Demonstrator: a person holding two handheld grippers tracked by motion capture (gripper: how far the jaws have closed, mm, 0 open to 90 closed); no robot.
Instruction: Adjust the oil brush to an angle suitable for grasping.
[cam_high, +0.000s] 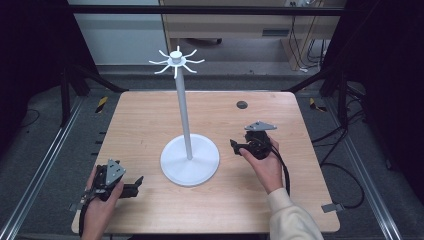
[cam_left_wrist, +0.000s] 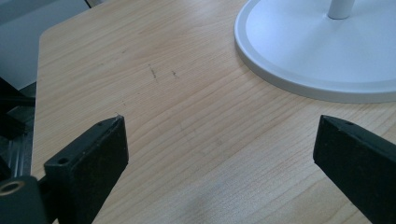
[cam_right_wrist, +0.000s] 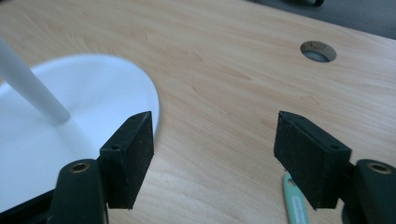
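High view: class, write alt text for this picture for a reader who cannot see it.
A tall white stand with a round base and a ring of hooks on top rises from the middle of a wooden table. A person's hands hold the left gripper and the right gripper on either side of the base, both aimed toward it.

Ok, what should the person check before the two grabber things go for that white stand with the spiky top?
1. Left gripper open with nothing between its jaws: ok.
2. Right gripper open with nothing between its jaws: ok.
3. White stand upright on its round base: ok.
4. Bare table between each gripper and the base, with nothing in the way: ok.
5. Hooks at the top of the stand empty: ok, nothing hangs there.
6. Small green thing lying under the right gripper: cannot tell what it is, as just a bit of it peeks out, so look before moving.
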